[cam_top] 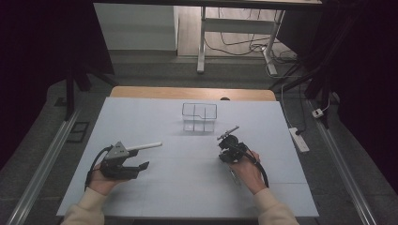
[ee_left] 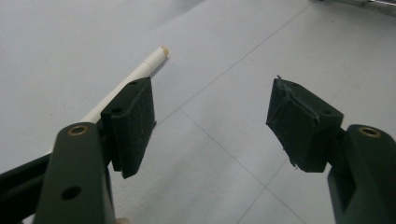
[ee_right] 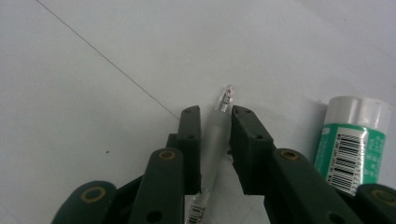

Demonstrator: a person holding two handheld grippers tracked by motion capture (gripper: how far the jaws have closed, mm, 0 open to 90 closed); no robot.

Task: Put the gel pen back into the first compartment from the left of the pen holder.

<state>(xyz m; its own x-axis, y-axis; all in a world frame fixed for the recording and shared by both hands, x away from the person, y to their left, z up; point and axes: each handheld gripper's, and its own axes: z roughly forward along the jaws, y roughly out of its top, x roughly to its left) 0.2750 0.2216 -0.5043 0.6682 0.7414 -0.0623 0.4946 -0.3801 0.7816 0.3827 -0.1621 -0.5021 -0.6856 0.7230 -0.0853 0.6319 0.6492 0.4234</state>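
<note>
My right gripper [ee_right: 215,114] is shut on a clear, frosted pen [ee_right: 214,140], whose tip pokes out past the two pads. In the high view this gripper [cam_top: 226,142] sits right of the table's middle, with the pen [cam_top: 228,131] pointing toward the far side. A green and white glue stick [ee_right: 351,144] lies just right of its jaws. My left gripper [ee_left: 210,126] stands open over bare table with nothing between its pads. A white pen [ee_left: 135,74] lies outside its left jaw. From above, that white pen [cam_top: 144,146] lies just beyond the left gripper [cam_top: 140,162].
A clear plastic organiser [cam_top: 199,117] with compartments stands at the middle of the table's far half. The white table top [cam_top: 187,187] ends at a wooden strip [cam_top: 141,91] at the back. Table legs and cables lie on the floor beyond.
</note>
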